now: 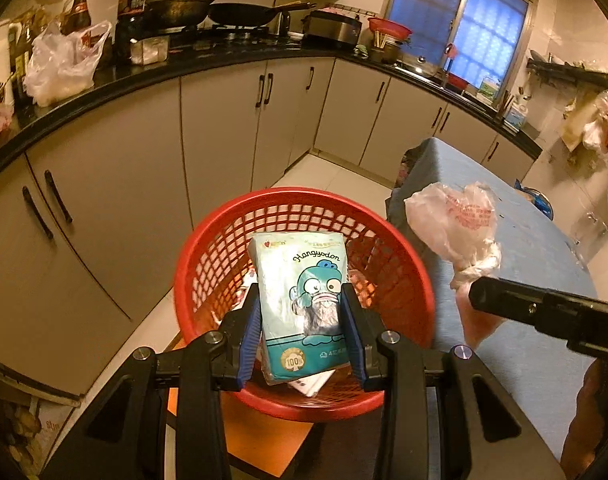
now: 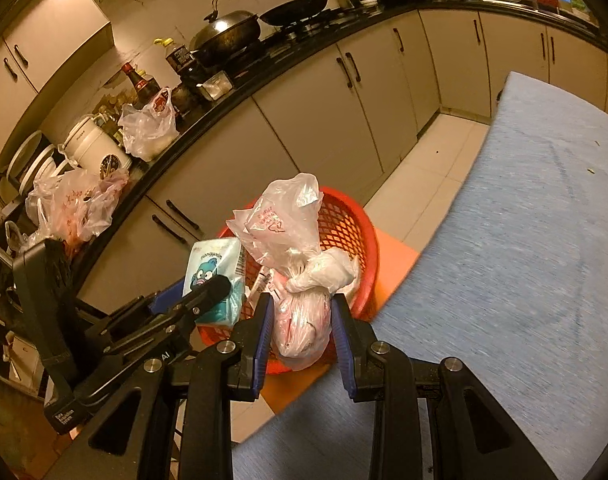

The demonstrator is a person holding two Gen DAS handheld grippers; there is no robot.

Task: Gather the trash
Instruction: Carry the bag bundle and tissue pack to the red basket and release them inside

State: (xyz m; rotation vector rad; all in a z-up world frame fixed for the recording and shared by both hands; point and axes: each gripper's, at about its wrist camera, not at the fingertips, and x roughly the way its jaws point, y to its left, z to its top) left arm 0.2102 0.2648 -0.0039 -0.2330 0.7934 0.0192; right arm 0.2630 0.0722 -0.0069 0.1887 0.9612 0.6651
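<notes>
Left tongs (image 1: 302, 320) gripped a tissue pack (image 1: 302, 300), right tongs (image 2: 302, 320) a tied bag (image 2: 300, 320), above the basket (image 1: 208, 240); crowded release risked spillage.

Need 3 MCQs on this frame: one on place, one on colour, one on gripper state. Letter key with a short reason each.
1. Where is the tissue pack?
A. on the counter
B. held over the basket
C. on the blue table

2. What colour is the basket?
A. red
B. green
C. white

3. What is the right gripper doing?
A. hanging open with nothing in it
B. shut on a pan
C. shut on the tied bag

Key:
1 B: the left gripper has the pack between its jaws, with the basket's mesh behind and below it.
2 A: rim and mesh are red in both views.
3 C: the bag sits pinched between its jaws, beside the basket and the table edge.
</notes>
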